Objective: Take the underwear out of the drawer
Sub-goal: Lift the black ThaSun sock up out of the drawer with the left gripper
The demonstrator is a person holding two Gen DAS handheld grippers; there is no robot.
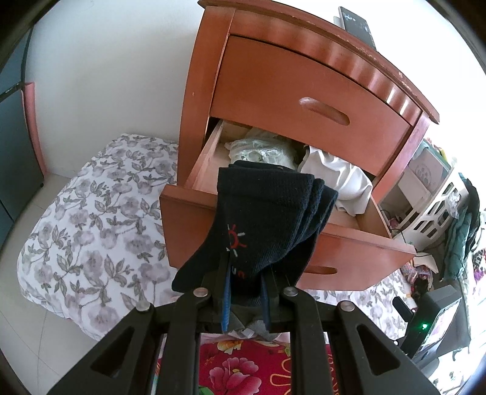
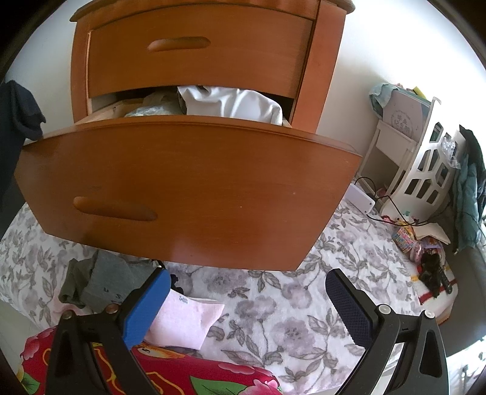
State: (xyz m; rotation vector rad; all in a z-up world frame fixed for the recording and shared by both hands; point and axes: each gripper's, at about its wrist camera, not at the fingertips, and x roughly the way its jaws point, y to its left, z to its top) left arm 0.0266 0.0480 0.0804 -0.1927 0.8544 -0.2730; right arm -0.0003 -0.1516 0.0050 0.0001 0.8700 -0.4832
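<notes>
My left gripper [image 1: 245, 291] is shut on a folded dark navy garment [image 1: 267, 218] with a small red and white mark, held up in front of the open lower drawer [image 1: 358, 252] of a wooden nightstand. The same navy garment [image 2: 18, 115] shows at the left edge of the right wrist view. Inside the drawer lie a white cloth [image 1: 337, 179] and pale lacy pieces [image 1: 258, 149]. My right gripper [image 2: 247, 307] stands open below the drawer front [image 2: 188, 188], over the bed, with nothing between its blue pads. A pink folded piece [image 2: 185, 319] and a grey one [image 2: 103, 279] lie on the bed.
The upper drawer [image 1: 291, 100] is closed. A floral sheet [image 2: 288, 310] covers the bed, with a red flowered blanket [image 2: 170, 373] near me. A white shelf unit [image 2: 422, 170], cables and small clutter sit to the right. A dark device [image 1: 358, 24] rests on the nightstand top.
</notes>
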